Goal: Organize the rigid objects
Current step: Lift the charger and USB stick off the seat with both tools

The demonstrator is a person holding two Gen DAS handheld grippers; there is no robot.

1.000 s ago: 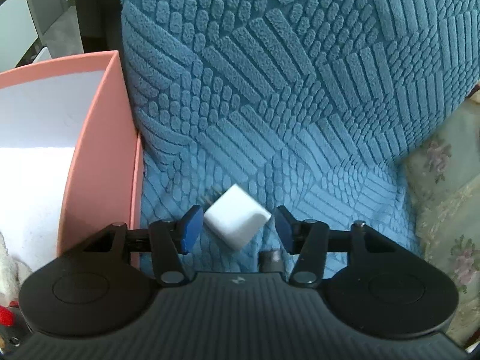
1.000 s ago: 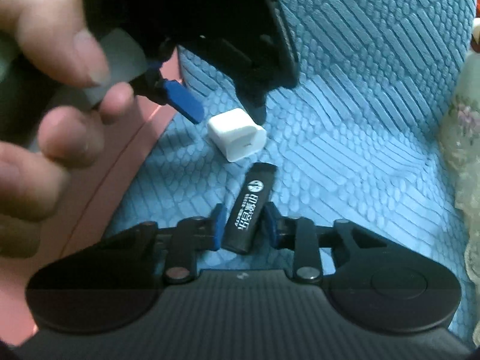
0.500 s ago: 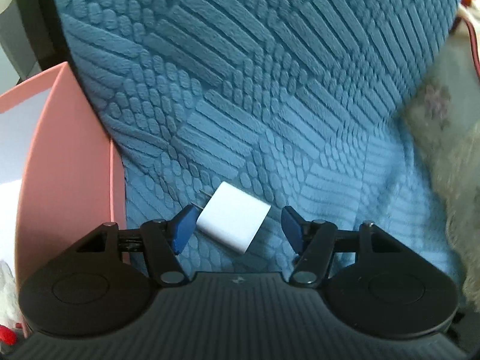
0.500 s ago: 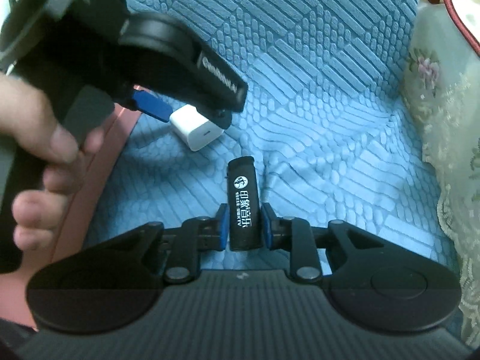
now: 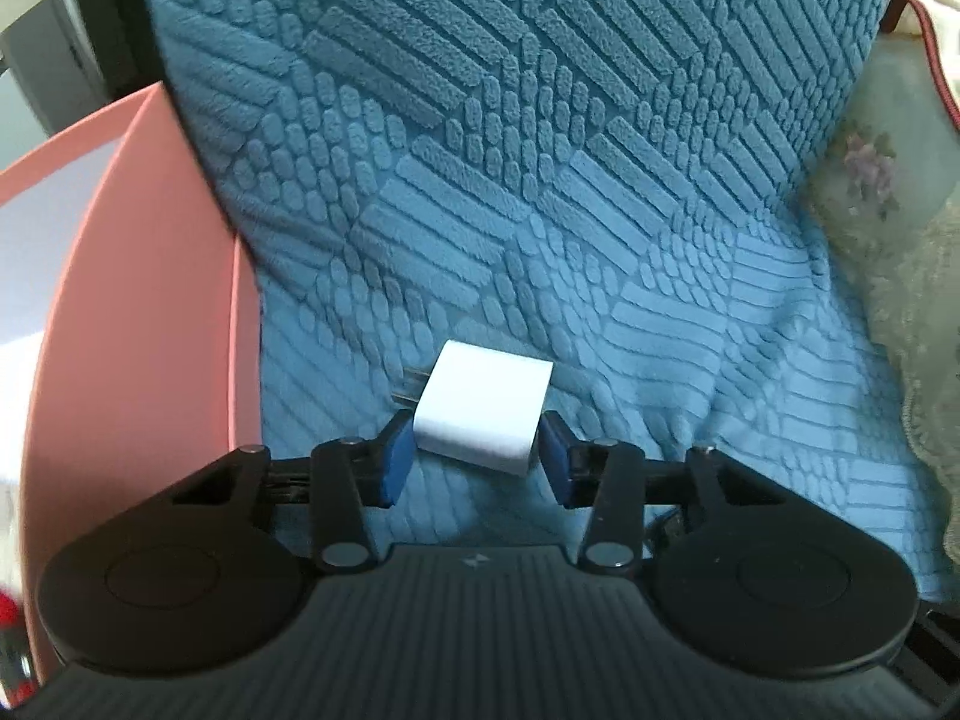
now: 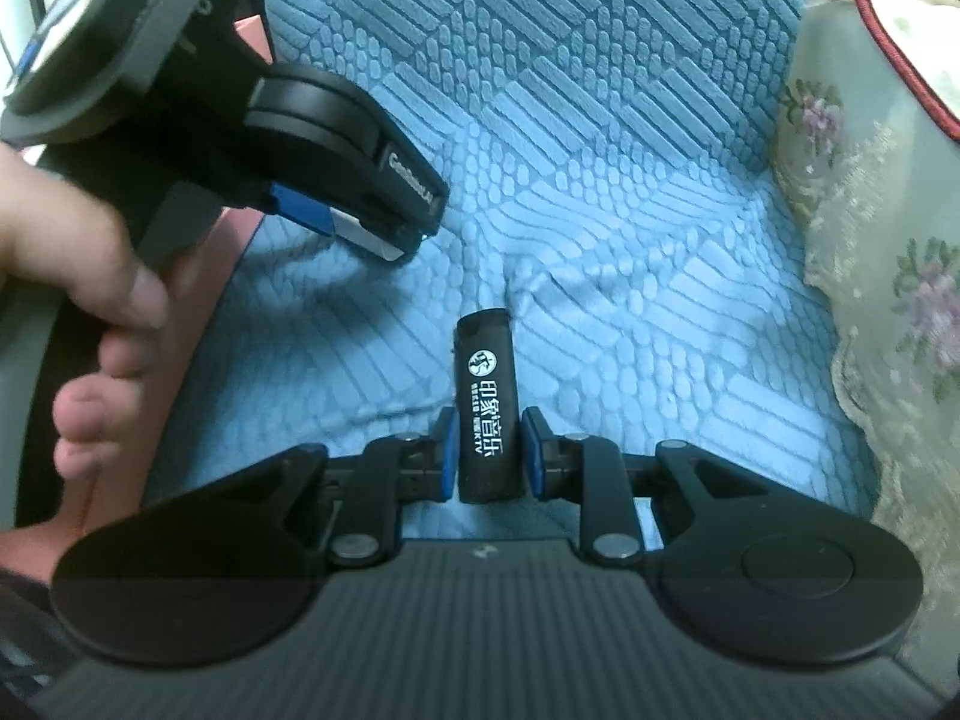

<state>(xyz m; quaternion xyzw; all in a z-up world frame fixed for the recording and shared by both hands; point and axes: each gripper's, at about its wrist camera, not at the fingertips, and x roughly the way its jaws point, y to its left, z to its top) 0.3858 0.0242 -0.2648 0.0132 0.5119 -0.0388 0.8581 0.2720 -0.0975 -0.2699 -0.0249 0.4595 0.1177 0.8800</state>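
A white plug adapter (image 5: 483,411) with metal prongs on its left side sits between the blue pads of my left gripper (image 5: 478,459), which is shut on it above the blue textured cloth (image 5: 540,210). In the right wrist view the left gripper (image 6: 354,228) holds the adapter (image 6: 366,238) off the cloth, at upper left. My right gripper (image 6: 489,456) is shut on a black lighter (image 6: 486,402) with white print, pointing away from me.
A pink box (image 5: 138,324) with a white inside stands at the left of the cloth; its edge also shows in the right wrist view (image 6: 198,288). A floral lace cover (image 6: 888,276) lies along the right side.
My left gripper's pads closed onto the white adapter and lifted it off the cloth. My right gripper kept its hold on the black lighter, which now points straight ahead.
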